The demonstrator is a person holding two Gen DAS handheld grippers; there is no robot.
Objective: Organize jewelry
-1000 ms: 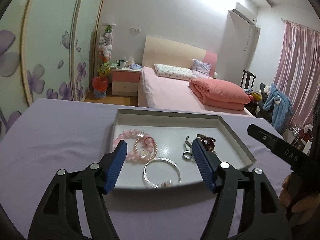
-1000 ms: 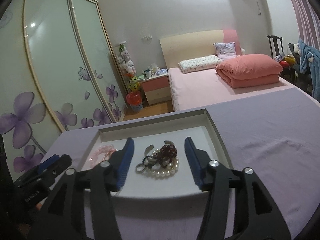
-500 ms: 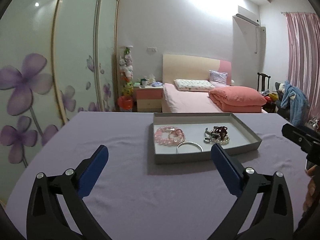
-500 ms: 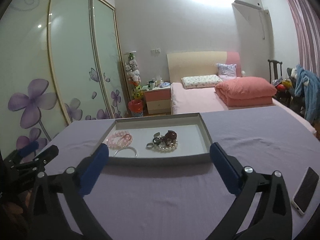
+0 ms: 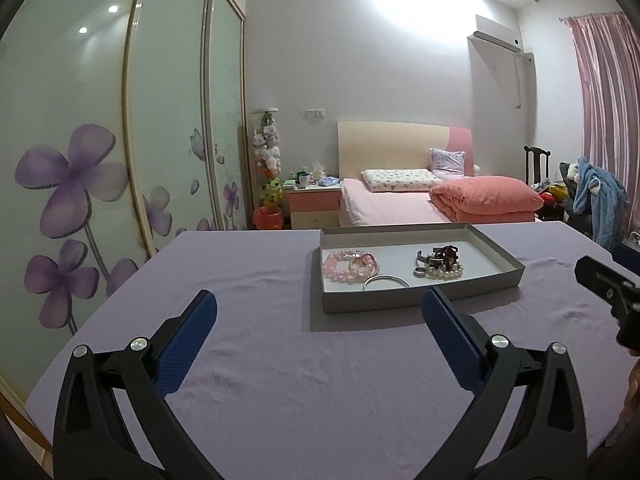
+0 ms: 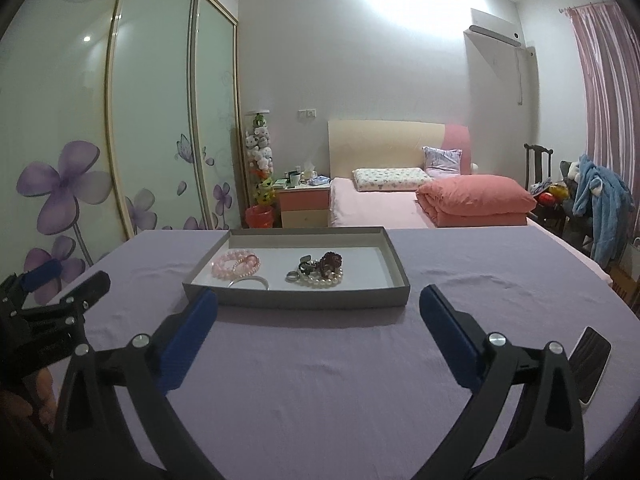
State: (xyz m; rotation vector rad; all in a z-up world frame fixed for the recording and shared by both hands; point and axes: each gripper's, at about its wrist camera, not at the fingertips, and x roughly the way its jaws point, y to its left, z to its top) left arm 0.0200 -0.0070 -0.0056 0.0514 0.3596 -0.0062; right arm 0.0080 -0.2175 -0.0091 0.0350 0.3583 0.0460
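Ahead, tray point(image 5: 420, 306) beyond open left gripper point(image 5: 319, 314)

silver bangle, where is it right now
The silver bangle lies in the tray at its near edge, just in front of the pink bead bracelets and left of the pearls.

You have the tray point(image 5: 420, 304) on the table point(image 5: 280, 360), ahead of both grippers and apart from them. In the tray, the bead bracelets point(image 5: 350, 266) lie left, the bangle point(image 5: 386, 282) just in front of them, the pearl strand point(image 5: 444, 271) and ring point(image 5: 419, 272) right. A phone point(image 6: 590, 364) lies on the table to your right; the bed point(image 5: 392, 202) stands behind.
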